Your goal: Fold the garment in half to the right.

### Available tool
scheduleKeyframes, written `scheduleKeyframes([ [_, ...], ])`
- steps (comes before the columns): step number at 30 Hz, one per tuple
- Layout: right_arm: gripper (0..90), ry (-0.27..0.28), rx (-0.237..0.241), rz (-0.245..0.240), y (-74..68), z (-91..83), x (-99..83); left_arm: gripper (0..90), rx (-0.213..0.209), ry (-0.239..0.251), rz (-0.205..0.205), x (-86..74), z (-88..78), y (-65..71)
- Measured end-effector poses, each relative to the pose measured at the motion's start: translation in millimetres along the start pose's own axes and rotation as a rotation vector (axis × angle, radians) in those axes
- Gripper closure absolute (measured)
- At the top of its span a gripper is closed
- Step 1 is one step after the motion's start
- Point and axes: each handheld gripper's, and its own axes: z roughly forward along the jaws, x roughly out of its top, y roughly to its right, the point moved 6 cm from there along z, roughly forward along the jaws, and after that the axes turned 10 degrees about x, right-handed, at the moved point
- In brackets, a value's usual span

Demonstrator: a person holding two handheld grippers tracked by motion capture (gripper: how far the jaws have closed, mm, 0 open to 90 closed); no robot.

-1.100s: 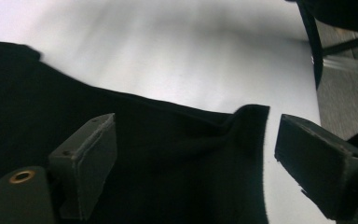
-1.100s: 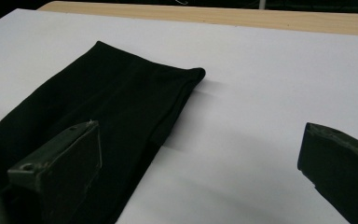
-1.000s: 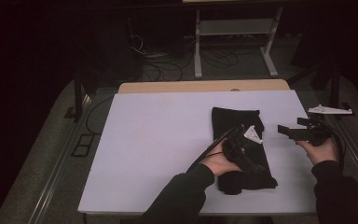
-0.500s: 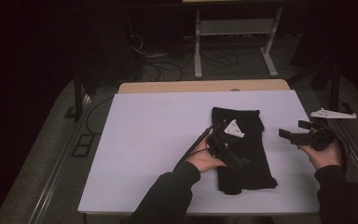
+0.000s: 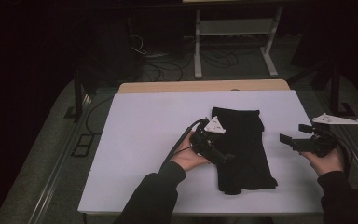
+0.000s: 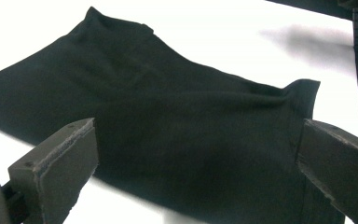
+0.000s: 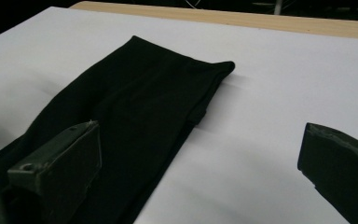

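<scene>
White table (image 5: 135,154) bears folded black cloth (image 5: 242,144) right of centre, long axis running near-to-far, flat; left gripper (image 5: 223,157) at cloth's left edge, jaws wide; right gripper (image 5: 292,136) just right of cloth, jaws wide

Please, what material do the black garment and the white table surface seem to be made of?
The black garment looks like a soft, matte knit fabric, perhaps cotton or a blend: it lies limp, with gentle creases and no shine. The white table surface looks smooth and matte, possibly a laminate or a sheet; a light wooden edge shows at its far side. The exact materials stay uncertain.
</scene>
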Motion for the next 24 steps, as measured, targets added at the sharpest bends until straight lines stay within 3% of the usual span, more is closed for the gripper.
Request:
scheduleKeyframes([
  [24, 0.0, 0.000, 0.034, -0.027, -19.4, -10.6, -14.6, 0.0, 0.079, 0.020, -0.069, -40.0, -44.7, -35.4],
])
